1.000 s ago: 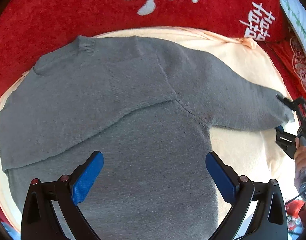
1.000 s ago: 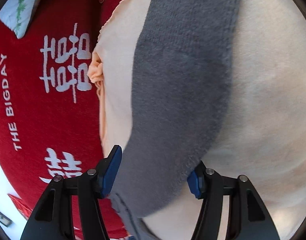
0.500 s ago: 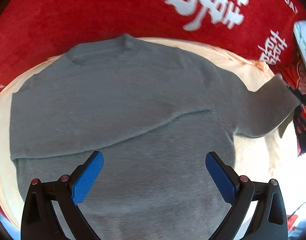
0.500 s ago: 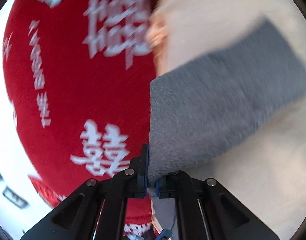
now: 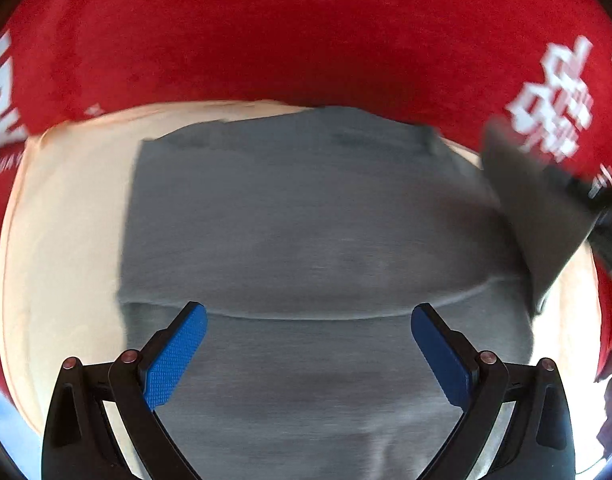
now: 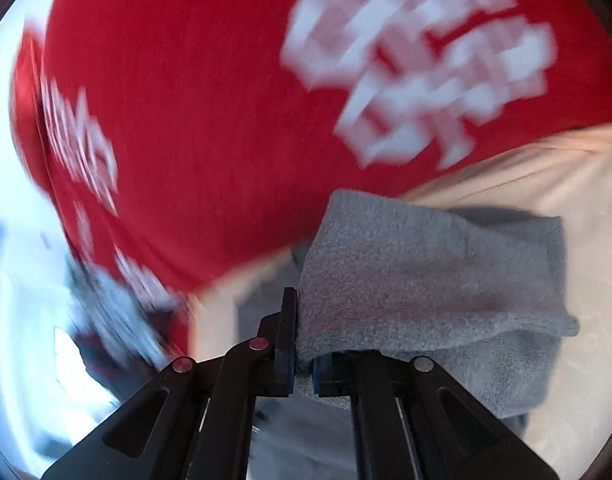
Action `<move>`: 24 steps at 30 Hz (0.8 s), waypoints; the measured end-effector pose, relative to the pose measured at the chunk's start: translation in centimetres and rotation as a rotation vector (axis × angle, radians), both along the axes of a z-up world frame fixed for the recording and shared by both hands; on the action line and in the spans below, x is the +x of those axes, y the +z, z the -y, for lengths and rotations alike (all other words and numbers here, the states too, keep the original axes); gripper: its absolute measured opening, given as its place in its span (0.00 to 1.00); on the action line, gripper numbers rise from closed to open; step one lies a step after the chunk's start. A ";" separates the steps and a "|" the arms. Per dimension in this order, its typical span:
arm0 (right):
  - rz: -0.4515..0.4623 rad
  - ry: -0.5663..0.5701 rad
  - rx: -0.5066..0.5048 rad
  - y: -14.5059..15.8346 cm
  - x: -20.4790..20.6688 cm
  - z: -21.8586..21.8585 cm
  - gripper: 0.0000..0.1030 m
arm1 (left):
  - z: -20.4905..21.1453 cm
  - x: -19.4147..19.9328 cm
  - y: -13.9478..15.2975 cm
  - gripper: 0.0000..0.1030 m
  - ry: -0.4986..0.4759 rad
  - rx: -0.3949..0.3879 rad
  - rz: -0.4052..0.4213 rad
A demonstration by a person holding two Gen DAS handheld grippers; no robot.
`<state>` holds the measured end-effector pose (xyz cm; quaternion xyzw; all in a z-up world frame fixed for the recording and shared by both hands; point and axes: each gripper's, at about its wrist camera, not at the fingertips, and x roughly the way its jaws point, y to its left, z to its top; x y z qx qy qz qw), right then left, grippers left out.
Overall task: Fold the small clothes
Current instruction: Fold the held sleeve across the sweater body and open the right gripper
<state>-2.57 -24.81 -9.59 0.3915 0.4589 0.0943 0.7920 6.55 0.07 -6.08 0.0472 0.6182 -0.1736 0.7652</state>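
My grey knit sweater [image 5: 321, 216] lies flat on a cream cloth [image 5: 66, 240]. One sleeve is already folded across its chest, with that sleeve's edge running as a curved line over the body. The other sleeve [image 6: 425, 280] is lifted off the cloth, hanging in a soft fold. My right gripper [image 6: 304, 360] is clamped tight on its cuff. My left gripper [image 5: 306, 344] hovers above the sweater's lower half, jaws wide apart with nothing between them. Around the cream cloth spreads a red blanket [image 5: 306, 40] with white lettering, blurred in both views.
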 end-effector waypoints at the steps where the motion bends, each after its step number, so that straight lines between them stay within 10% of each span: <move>1: -0.056 0.048 -0.024 -1.5 1.0 -2.1 0.09 | -0.9 0.4 -0.3 0.99 0.023 0.005 -0.002; 5: -0.251 0.088 -0.051 -6.9 2.1 -5.6 0.12 | -3.8 1.0 -1.1 0.99 0.074 0.026 -0.004; 10: -0.274 -0.048 0.119 -8.5 -0.4 -4.1 0.48 | -5.2 0.7 -2.0 0.99 0.092 0.025 -0.019; 15: -0.284 -0.310 0.210 -8.4 -3.1 -0.4 0.48 | -5.9 1.2 -1.7 0.99 0.112 0.005 -0.025; 18: -0.279 -0.404 0.241 -8.4 -3.2 0.4 0.13 | -7.4 1.5 -0.8 0.99 0.117 -0.016 -0.012; 24: -0.096 0.036 -0.139 -2.4 2.9 -8.4 0.11 | -9.9 1.9 -0.2 0.99 0.141 -0.076 -0.021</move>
